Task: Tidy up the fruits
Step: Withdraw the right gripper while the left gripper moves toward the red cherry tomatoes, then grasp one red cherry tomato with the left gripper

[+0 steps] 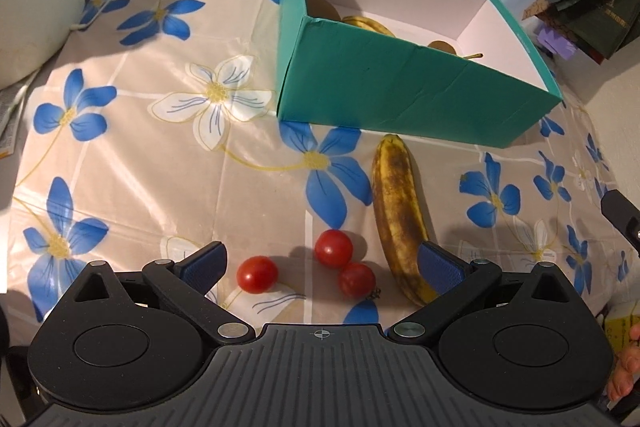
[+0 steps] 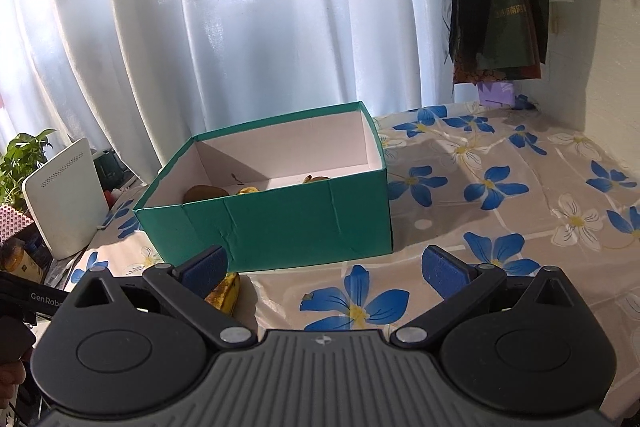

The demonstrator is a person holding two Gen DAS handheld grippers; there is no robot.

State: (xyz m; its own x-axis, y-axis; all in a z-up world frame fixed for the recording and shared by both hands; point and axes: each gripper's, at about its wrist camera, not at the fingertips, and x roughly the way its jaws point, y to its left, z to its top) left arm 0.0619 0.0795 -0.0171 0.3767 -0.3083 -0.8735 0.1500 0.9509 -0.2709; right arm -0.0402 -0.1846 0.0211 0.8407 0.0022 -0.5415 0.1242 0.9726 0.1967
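The table (image 1: 132,163) wears a cloth printed with blue and white flowers. On it stands the green box (image 1: 400,83), open at the top and white inside; over its near wall show the tops of a banana and of brown fruit, too hidden to name for certain.

In front of the box, clear of its wall, lies a brown-spotted banana (image 1: 400,211). In the left wrist view its long axis runs nearly straight away from the camera, one end pointing toward the box, the other reaching down beside the right pad of the left claw (image 1: 322,263).

Three tomatoes (image 1: 333,248) sit left of the banana's near end. Two touch each other; the third lies a little apart to the left.

The left claw hangs above the tomatoes, tilted downward, its jaws spread wide and holding nothing.

The right claw (image 2: 324,267) is likewise fully spread and empty. It faces the box's long side, with one end of the banana showing just behind its left pad.
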